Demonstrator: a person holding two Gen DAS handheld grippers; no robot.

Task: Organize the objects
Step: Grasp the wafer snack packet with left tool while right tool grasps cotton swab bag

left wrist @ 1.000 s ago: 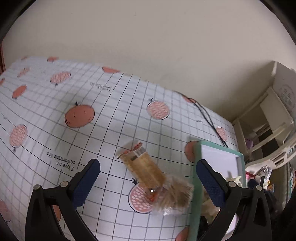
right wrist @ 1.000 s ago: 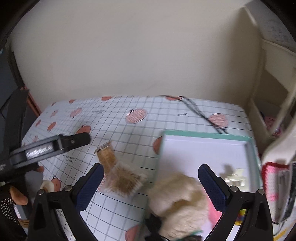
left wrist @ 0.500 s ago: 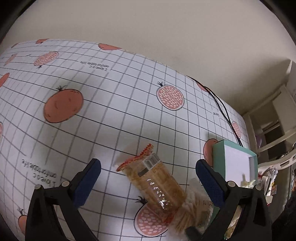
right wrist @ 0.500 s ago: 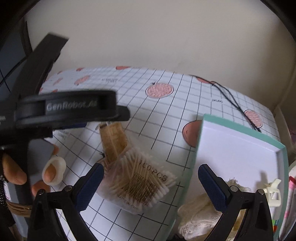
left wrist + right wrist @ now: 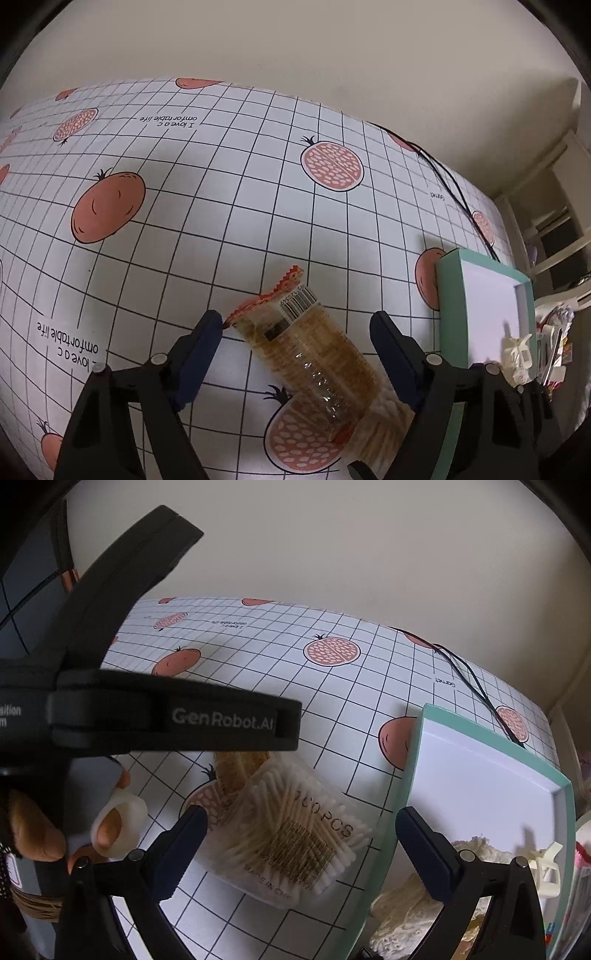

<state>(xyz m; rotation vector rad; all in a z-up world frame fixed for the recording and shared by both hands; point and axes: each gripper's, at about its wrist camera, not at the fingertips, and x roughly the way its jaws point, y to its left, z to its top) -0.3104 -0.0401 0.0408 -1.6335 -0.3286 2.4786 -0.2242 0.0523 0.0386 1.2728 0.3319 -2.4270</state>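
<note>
Pomegranate-print desk (image 5: 229, 206) is carrying a cracker pack (image 5: 314, 354); left gripper (image 5: 295, 347), jaws open, is straddling it, needing closing; right gripper (image 5: 299, 849) is gaping over cotton swabs (image 5: 291, 834).

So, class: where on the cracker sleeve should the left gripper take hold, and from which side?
Grip the cracker sleeve across its round middle, coming from above. It lies flat and diagonal between the open left gripper, its near end under the swab pack.

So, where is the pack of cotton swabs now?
In the right wrist view, the pack of cotton swabs lies on the table between the open right tongs, left of the teal box, overlapping the cracker pack.
</note>
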